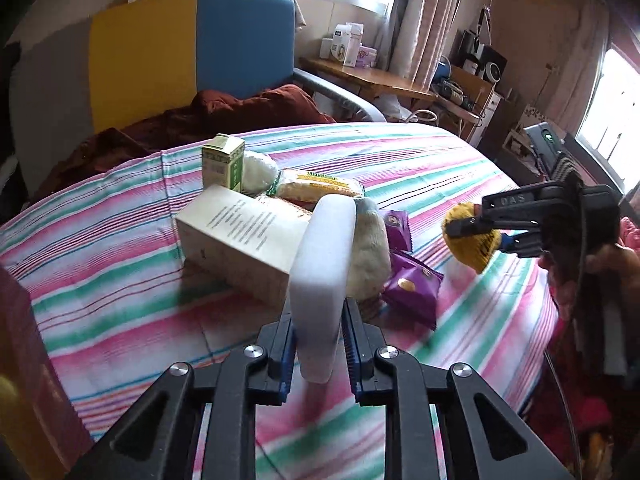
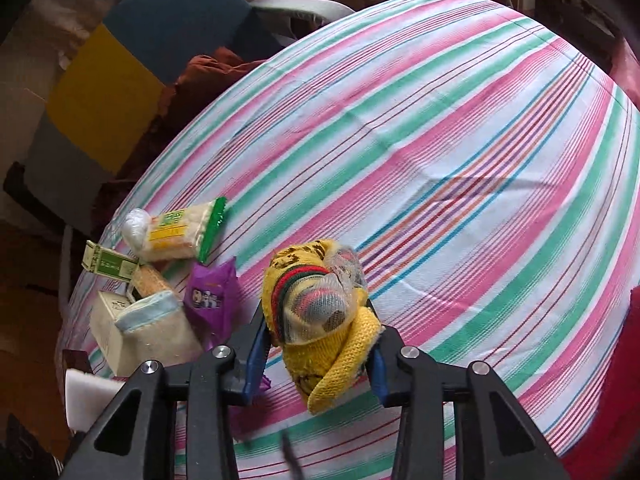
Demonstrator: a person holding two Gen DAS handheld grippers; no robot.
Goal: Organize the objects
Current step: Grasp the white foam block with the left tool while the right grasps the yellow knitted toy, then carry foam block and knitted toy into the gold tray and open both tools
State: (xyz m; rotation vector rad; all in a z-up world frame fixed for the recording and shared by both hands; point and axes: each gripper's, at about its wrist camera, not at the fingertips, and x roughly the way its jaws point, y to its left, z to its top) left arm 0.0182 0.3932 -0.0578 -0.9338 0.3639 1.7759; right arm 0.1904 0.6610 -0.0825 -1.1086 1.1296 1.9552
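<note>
My left gripper is shut on a white foam block, which stands on edge between the blue pads above the striped tablecloth. The block's end also shows at the lower left of the right wrist view. My right gripper is shut on a yellow knitted bundle with red and green bands, partly wrapped in clear mesh. From the left wrist view that right gripper hangs at the right, over the cloth, with the yellow bundle in its jaws.
A pile lies just beyond the foam block: a beige box, a small green carton, a noodle packet, a cream pouch and purple snack packets. A blue and yellow chair with a brown cloth stands behind the table.
</note>
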